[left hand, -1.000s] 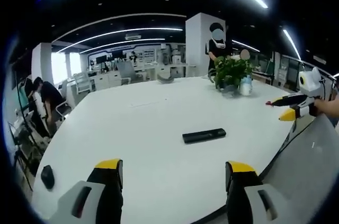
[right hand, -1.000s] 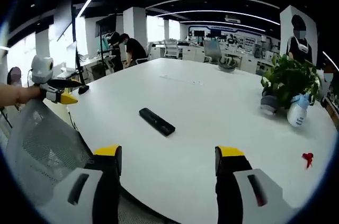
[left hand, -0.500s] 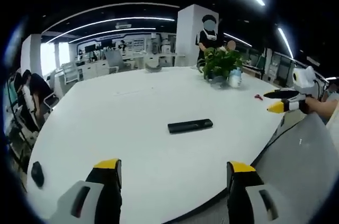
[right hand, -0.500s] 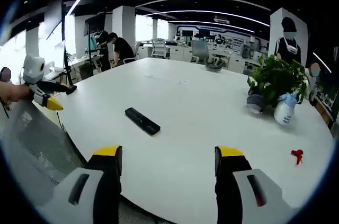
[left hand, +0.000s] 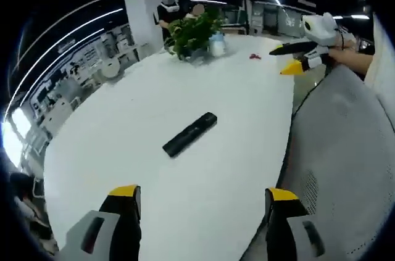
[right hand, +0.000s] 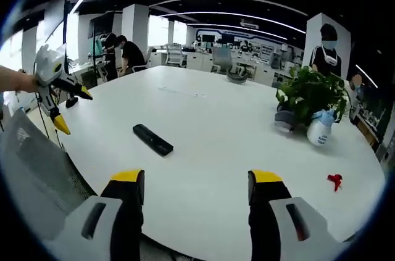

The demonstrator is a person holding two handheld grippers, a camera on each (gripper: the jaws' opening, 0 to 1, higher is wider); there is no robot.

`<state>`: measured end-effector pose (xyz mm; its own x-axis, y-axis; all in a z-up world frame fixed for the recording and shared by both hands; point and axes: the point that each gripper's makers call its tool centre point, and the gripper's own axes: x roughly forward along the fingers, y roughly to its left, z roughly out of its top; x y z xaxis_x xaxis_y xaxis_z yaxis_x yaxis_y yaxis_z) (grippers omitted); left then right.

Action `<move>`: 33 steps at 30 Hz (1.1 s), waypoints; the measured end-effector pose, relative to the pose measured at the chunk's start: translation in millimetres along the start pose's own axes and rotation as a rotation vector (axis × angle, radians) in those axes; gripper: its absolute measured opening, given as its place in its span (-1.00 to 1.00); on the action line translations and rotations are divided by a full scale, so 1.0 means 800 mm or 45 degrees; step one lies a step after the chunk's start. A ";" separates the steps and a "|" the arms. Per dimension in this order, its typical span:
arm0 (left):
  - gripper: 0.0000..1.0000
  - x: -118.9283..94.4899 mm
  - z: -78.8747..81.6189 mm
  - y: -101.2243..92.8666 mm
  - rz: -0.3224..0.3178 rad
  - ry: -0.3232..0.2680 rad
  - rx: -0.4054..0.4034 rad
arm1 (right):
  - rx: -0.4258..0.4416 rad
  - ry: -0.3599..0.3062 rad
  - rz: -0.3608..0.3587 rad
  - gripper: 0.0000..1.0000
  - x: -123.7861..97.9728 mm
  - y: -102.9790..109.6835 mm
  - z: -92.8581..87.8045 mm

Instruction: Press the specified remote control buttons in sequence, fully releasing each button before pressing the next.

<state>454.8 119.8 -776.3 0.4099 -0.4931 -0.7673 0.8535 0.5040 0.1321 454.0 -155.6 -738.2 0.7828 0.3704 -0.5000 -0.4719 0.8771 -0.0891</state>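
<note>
Now we are holding both the left gripper and right gripper with jaws apart, well short of the remote lying on the white table. We are finding its buttons too small to make out.

Left gripper: jaws held wide apart, nothing gripped; seen in the right gripper view tilted downward in a hand. Right gripper: jaws likewise spread and empty, held level in a hand.

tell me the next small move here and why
Probably bring one gripper, say the right gripper, forward and down toward the black remote. Both grippers are open and hang near the edge of the white table, the left gripper too, with bare tabletop between their jaws and the remote, so no button can be pressed yet.
</note>
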 end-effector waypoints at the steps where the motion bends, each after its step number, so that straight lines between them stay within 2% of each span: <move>1: 0.70 0.011 0.003 0.005 -0.031 0.019 0.037 | 0.007 0.001 0.000 0.39 0.000 -0.001 0.000; 5: 0.68 0.038 0.008 0.013 -0.112 0.070 0.132 | 0.008 0.013 -0.007 0.37 0.001 -0.004 -0.003; 9: 0.67 0.060 0.006 0.021 -0.158 0.136 0.224 | -0.010 0.037 -0.003 0.33 0.002 -0.003 -0.008; 16: 0.67 0.084 0.006 0.034 -0.225 0.199 0.289 | 0.005 0.053 -0.001 0.30 0.002 -0.005 -0.012; 22: 0.67 0.106 0.020 0.044 -0.284 0.223 0.322 | 0.005 0.067 -0.006 0.28 0.002 -0.006 -0.015; 27: 0.67 0.121 0.032 0.046 -0.328 0.251 0.402 | 0.011 0.080 -0.024 0.24 0.002 -0.010 -0.017; 30: 0.64 0.129 0.035 0.047 -0.352 0.262 0.439 | 0.036 0.068 0.006 0.20 0.003 -0.006 -0.015; 33: 0.61 0.138 0.035 0.051 -0.370 0.295 0.465 | 0.010 0.091 0.016 0.17 0.005 -0.003 -0.019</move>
<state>543.7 65.8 -837.7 0.0924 -0.3850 -0.9183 0.9951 0.0686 0.0714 452.0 -160.6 -752.6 0.7458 0.3587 -0.5613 -0.4779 0.8752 -0.0758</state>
